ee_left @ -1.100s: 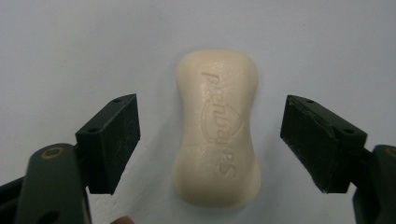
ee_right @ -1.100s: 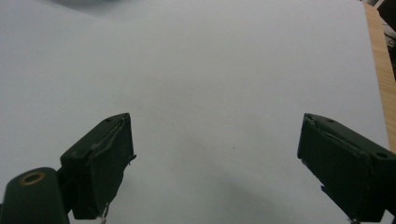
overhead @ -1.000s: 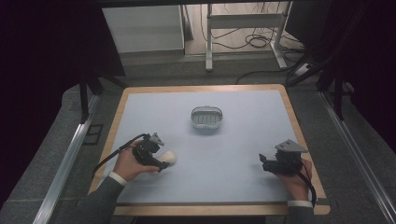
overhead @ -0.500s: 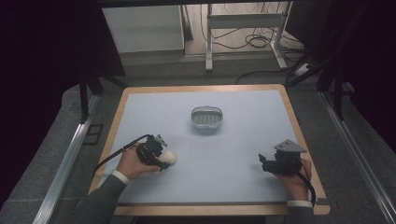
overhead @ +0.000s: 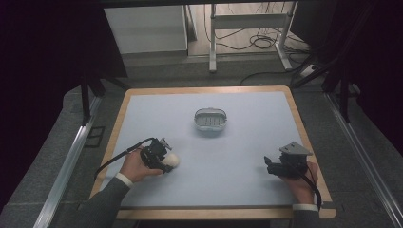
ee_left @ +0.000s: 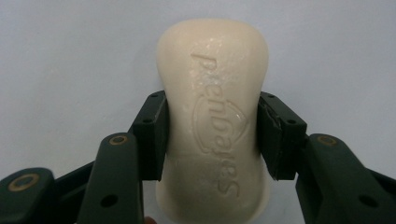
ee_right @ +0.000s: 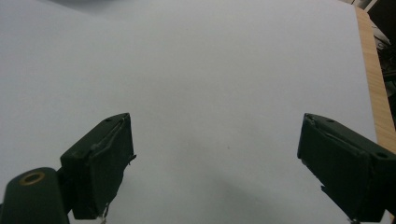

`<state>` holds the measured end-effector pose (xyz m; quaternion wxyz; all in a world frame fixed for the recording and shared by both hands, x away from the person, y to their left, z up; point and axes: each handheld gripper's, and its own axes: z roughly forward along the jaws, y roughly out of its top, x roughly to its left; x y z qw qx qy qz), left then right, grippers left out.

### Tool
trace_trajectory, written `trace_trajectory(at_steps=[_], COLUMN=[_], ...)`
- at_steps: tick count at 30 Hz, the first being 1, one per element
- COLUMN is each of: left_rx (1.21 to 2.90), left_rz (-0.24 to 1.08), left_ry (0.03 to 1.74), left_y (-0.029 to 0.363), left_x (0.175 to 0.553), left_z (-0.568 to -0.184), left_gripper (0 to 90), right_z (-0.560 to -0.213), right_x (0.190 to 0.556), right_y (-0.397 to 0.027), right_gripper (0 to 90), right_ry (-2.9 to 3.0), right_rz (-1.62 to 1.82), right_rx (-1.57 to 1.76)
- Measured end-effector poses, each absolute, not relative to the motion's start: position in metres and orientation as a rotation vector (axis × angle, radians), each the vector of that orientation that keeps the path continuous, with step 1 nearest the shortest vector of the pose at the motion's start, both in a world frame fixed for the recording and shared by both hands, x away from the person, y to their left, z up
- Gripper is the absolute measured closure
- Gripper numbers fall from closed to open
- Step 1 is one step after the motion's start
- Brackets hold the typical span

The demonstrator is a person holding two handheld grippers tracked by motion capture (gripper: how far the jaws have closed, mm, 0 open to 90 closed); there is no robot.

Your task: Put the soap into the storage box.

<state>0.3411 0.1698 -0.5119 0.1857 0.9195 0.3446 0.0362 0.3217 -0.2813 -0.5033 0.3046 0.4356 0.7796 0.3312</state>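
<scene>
Clearly the soap [ee_left: 212, 121] sits between the left gripper's [ee_left: 212, 140] jaws, pinched across its narrowed waist, with one rounded end reaching out past the jaw tips and the other running back toward the gripper body. The jaws have just been closing, and both pads now press flat against the soap's long sides. It looks like a stiff, smooth bar, light enough for one gripper, but its glossy, slightly beaded face suggests it may be slick and could squirt out forward or back if squeezed hard. The waist seems the best place to hold it, since the wider ends on either side of the pads would resist sliding through. A firm, steady pinch is probably wiser than a tight one, as soap dents.

The left gripper view gives the pad contact and the raised lettering on the soap, which the high view cannot resolve; there the soap [overhead: 172, 160] is just a pale lump ahead of the left gripper [overhead: 164, 159]. The high view, though, shows the dish [overhead: 211, 119] lying well ahead of those jaws on the surface [overhead: 237, 156], and the right gripper [overhead: 272, 167] resting apart. The right gripper view shows the right gripper's [ee_right: 215, 158] jaws spread wide with nothing but bare surface between them.
</scene>
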Motion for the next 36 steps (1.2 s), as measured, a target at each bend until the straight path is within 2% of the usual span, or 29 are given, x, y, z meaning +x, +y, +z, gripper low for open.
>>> trace_trajectory(at_steps=[15,36], left_rx=[2.569,2.544], left_rz=[0.127,0.203], left_ry=[0.96,0.917], left_y=[0.176,0.167], left_x=[0.346,0.375], left_z=[-0.493,-0.465], left_gripper=[49.7,49.8], right_z=[-0.504,-0.505], right_x=[0.322,0.322], right_y=[-0.282,-0.282], right_gripper=[10.4,10.3], right_ry=[2.059,2.063], right_rz=[0.873,0.873], right_rx=[1.16,1.147])
